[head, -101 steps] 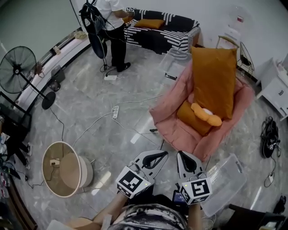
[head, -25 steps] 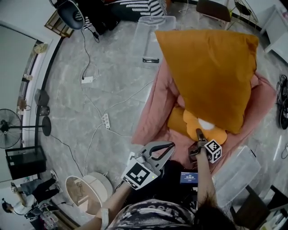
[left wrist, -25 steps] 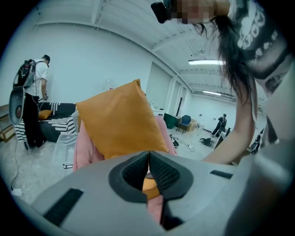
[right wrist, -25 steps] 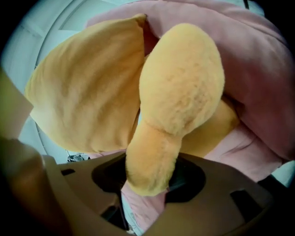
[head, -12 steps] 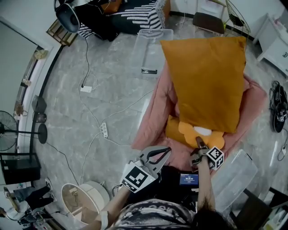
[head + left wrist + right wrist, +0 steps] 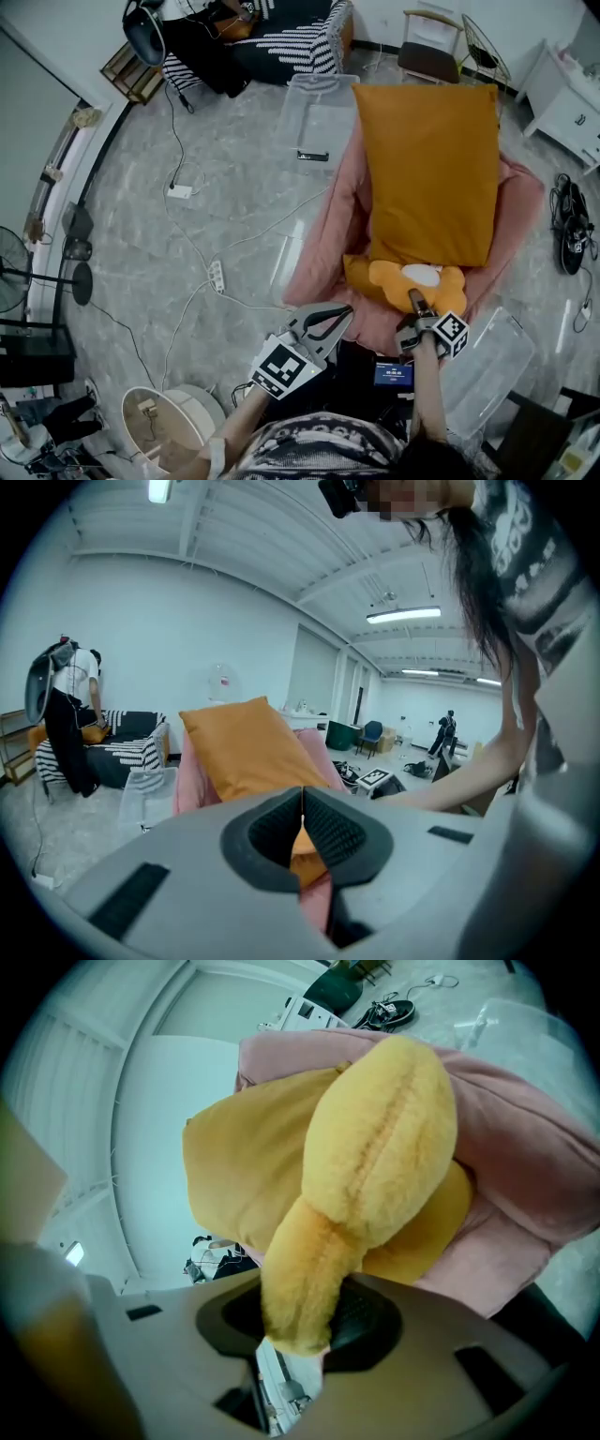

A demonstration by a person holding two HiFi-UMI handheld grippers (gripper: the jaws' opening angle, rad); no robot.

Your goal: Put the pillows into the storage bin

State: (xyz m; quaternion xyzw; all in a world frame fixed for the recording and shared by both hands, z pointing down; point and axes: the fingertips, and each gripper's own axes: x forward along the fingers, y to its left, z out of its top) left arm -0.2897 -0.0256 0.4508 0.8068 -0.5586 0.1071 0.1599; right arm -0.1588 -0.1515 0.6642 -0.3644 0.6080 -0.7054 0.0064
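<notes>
Head view: a big smooth orange pillow [image 6: 427,169] leans on a soft pink chair [image 6: 319,253]. The floor [image 6: 187,234] is shiny gray marble. A clear plastic bin [image 6: 314,112] sits behind the chair.

Left gripper view: the left hand-held gripper [image 6: 302,799] is clenched on nothing.

Right gripper view: the right hand-held gripper [image 6: 305,1321] has just been closing. It squeezes the thin end of a fluffy yellow pillow [image 6: 375,1147].

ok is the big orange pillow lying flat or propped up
Propped up: the big orange pillow leans on the pink chair, top corner raised in the left gripper view.
</notes>
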